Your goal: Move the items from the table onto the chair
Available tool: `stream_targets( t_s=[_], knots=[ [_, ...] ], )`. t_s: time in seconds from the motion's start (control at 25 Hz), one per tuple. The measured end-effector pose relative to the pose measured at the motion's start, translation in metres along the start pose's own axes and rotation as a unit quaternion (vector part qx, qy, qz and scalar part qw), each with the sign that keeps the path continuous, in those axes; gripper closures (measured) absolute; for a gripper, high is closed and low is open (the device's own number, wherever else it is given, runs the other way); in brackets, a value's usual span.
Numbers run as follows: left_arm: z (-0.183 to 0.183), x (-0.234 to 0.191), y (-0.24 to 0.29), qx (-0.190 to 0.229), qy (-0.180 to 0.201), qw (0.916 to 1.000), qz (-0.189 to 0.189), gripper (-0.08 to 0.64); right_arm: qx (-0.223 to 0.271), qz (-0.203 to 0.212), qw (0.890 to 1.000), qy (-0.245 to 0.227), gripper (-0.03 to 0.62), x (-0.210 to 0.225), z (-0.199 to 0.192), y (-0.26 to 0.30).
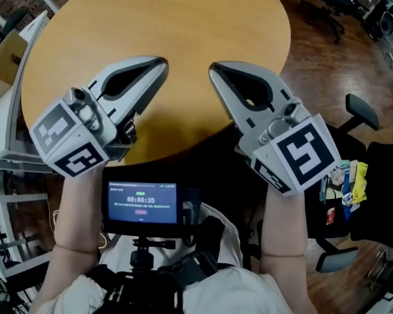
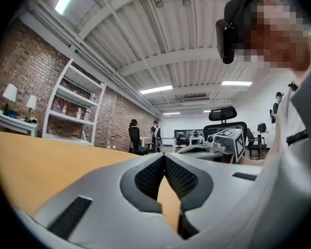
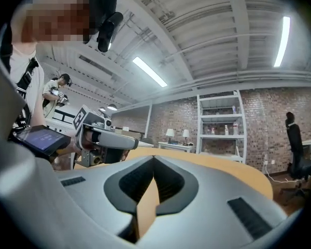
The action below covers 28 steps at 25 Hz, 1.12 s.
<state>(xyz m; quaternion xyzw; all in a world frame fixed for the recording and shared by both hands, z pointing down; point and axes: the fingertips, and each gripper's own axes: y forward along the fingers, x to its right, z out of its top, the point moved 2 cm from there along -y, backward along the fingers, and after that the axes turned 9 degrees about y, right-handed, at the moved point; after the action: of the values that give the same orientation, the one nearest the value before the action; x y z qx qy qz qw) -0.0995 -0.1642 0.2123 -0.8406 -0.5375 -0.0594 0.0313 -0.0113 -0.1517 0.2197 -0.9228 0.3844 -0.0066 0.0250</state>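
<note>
Currently, the left gripper and right gripper hover above the round table, fingers pressed together, empty.

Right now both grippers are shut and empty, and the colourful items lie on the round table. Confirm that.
Wrong place: the head view shows the colourful items on the black chair beside the table. The left gripper and right gripper are shut and empty, as stated.

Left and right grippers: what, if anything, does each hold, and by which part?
Nothing: the left gripper and right gripper have jaws shut, empty, over the table.
</note>
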Motion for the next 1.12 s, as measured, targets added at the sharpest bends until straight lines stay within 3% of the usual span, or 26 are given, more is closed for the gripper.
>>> stream_targets(
  t_s=[0.16, 0.36, 0.68, 1.12],
  knots=[
    [0.004, -0.041, -0.062, -0.002, 0.003, 0.9987, 0.050, 0.552, -0.004, 0.050, 0.999, 0.001, 0.591, -0.042, 0.013, 0.061],
    [-0.011, -0.070, -0.116, -0.020, 0.008, 0.9938, 0.109, 0.552, -0.025, 0.106, 0.994, 0.030, 0.591, -0.079, -0.001, 0.116],
    [-0.038, -0.091, -0.154, -0.022, -0.014, 0.9915, 0.128, 0.552, -0.068, 0.156, 0.984, 0.058, 0.591, -0.113, -0.027, 0.167],
    [-0.045, -0.097, -0.156, -0.041, 0.012, 0.9893, 0.139, 0.552, -0.095, 0.156, 0.979, 0.085, 0.592, -0.112, -0.037, 0.178]
  ],
)
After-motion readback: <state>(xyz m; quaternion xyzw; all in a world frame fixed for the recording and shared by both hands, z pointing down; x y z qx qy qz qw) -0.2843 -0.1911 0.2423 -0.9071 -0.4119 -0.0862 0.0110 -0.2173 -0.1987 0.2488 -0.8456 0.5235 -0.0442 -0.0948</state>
